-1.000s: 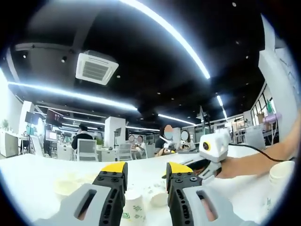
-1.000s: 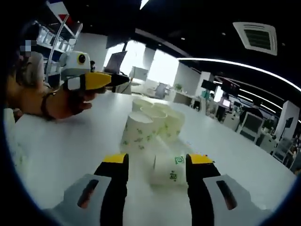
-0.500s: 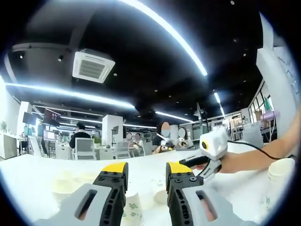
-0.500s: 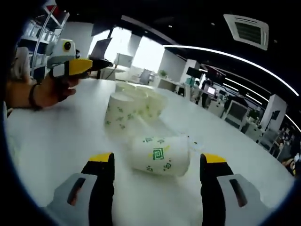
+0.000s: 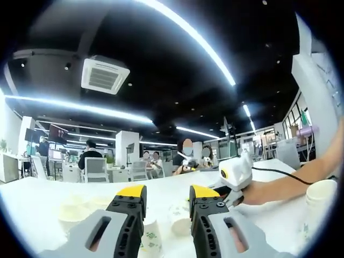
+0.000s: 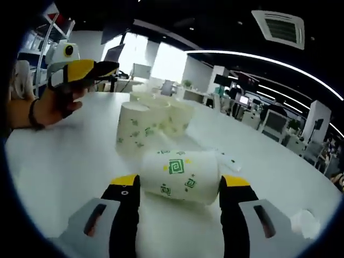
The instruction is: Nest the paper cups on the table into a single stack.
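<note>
A white paper cup (image 6: 180,174) with green prints lies on its side on the white table (image 6: 64,161). My right gripper (image 6: 180,183) has one jaw against each end of it. Just behind stands a cluster of upright cups (image 6: 134,129). My left gripper (image 6: 99,69) hovers over the table's far left, held by a hand. In the left gripper view, my left gripper (image 5: 167,192) is open with nothing between its jaws, and cups (image 5: 180,217) sit on the table below it. The right gripper (image 5: 232,180) shows low over the table to the right.
A short stack of cups (image 5: 321,196) stands at the right edge of the left gripper view, and more cups (image 5: 75,209) sit at its left. A crumpled white scrap (image 6: 303,221) lies near the table's right side. Office desks, chairs and seated people fill the background.
My right gripper has moved up to the lying cup and its jaws have narrowed from wide open onto the cup's ends. In the left gripper view, the right gripper has dropped lower and shifted left.
</note>
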